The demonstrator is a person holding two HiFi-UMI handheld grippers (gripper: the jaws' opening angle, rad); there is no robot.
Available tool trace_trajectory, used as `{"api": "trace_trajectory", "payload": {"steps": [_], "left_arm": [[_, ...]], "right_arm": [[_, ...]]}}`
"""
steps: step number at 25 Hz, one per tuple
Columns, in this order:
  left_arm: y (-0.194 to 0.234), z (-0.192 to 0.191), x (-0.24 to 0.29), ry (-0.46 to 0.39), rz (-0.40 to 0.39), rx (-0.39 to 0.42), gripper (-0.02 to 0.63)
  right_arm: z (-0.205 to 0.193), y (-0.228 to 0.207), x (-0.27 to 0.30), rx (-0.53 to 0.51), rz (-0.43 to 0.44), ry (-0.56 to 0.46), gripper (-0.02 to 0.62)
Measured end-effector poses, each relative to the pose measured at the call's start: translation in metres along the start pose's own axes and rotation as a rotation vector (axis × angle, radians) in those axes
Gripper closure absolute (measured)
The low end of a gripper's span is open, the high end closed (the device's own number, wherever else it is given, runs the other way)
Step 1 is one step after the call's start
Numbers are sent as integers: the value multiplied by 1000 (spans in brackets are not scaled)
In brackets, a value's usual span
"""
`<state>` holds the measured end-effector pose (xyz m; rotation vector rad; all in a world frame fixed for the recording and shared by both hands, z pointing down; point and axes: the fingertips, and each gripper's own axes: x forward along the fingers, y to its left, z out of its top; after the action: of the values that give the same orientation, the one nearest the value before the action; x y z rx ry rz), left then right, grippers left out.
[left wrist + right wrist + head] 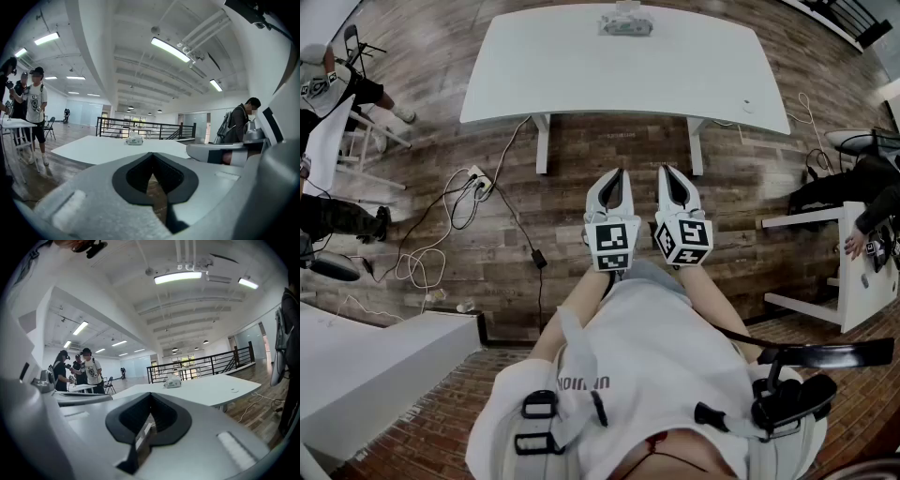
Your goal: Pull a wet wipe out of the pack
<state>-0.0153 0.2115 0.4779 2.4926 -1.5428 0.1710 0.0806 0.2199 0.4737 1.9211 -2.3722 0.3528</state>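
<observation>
The wet wipe pack (625, 21) lies at the far edge of a white table (562, 75), well ahead of me. It is small and distant in the left gripper view (134, 139) and the right gripper view (172, 383). I hold both grippers side by side close to my body, over the wooden floor short of the table. The left gripper (612, 180) has its jaws together with nothing between them (151, 157). The right gripper (673, 180) is likewise shut and empty (151, 397). Both point roughly level toward the table.
Cables (441, 234) and a power strip (478, 178) lie on the floor at left. A white desk (366, 366) stands lower left, another white stand (853, 272) at right. People stand at the left (89, 369) and one at the right (241, 124). A small round object (748, 106) sits on the table.
</observation>
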Motion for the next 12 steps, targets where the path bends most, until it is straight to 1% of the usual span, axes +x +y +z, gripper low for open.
{"api": "trace_trajectory", "payload": {"steps": [4,7,12], "left_arm": [[7,-5,1,4,-8,-8,604],[11,-9,7,6,-10,-17,604],[24,-10,31,17,23,-6,604]], "right_arm": [[5,-1,6,12,-9,-19,591],[10,-5,16,0,-11,-38,591],[11,-13,47,-5,12,-37,591]]}}
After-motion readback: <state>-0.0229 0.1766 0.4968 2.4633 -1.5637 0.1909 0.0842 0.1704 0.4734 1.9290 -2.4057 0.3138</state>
